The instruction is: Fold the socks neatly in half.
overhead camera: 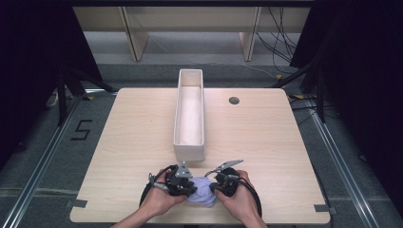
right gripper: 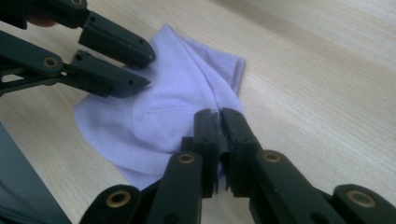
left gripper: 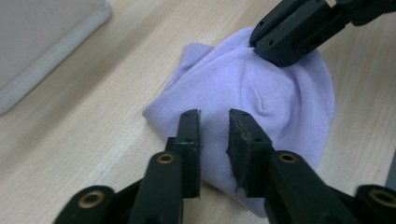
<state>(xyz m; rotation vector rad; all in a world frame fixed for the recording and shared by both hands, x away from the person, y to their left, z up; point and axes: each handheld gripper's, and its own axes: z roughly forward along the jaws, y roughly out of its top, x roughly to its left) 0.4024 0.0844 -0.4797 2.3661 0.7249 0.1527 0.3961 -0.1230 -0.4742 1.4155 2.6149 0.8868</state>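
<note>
Wooden table (overhead camera: 266,142) bears lilac cloth (overhead camera: 202,192); left hand-held gripper (left gripper: 215,122) parted; right hand-held gripper (right gripper: 219,116) pinches it.

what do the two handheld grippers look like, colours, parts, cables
Both the left gripper and right gripper are black, each with two flat-sided jaws on linked bars with brass-coloured pivot rivets. Each carries a grey three-cornered plate on top and trails a black cable. The forearms are bare, with no sleeves.

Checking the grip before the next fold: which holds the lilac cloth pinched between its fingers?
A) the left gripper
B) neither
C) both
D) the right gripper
D: the right gripper pinches a fold of the lilac cloth, while the left gripper stands open over it.
</note>
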